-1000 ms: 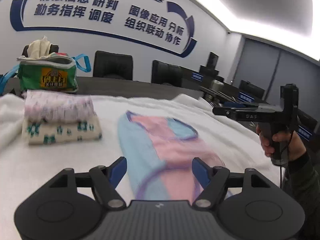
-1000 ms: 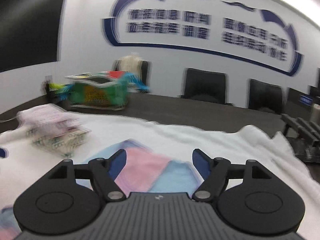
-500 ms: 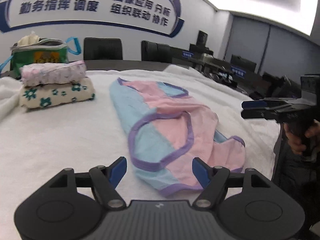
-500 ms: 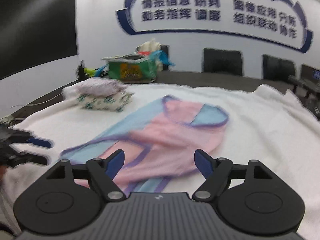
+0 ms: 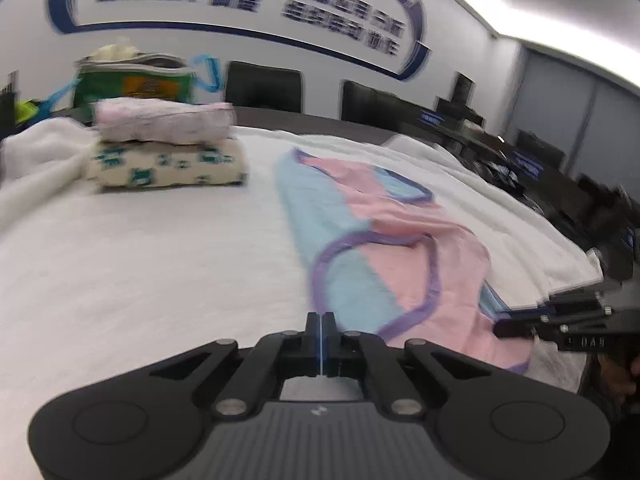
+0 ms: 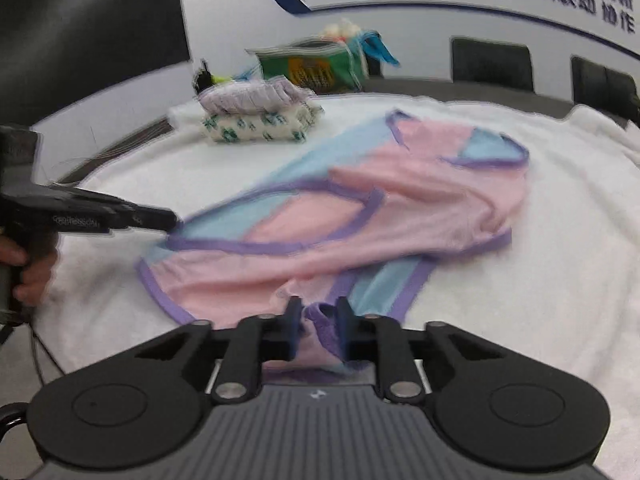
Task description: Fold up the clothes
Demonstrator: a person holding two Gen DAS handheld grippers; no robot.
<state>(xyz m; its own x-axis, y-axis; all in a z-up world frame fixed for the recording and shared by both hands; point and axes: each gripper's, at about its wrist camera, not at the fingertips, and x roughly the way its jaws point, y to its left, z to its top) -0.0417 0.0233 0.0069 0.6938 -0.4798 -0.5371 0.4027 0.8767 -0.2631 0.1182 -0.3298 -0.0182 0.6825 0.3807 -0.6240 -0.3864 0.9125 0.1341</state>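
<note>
On the surface: a white fluffy towel covers most of it, and the clothes sit on top of that.
Garment: pink and light blue top with purple trim, lying flat-ish and a bit rumpled in the middle of the towel, running away from both cameras.
Right tool: jaws just came together and they're pinching a bunched bit of the purple-trimmed hem at the near edge of the garment, fabric clearly stuffed between the pads.
Left tool: jaws just snapped together too, pads pressed tight against each other. From its own camera nothing shows between them; in the right wrist view its tip sits right at the garment's blue corner, but can't tell if it's actually got any cloth.
Folded pile: two done pieces stacked at the far left, pale pink print one on top of a cream one with green print.
Green bag: behind the pile, past the towel on the dark part of the surface.
Picture quality: pretty motion-blurred, fyi.
</note>
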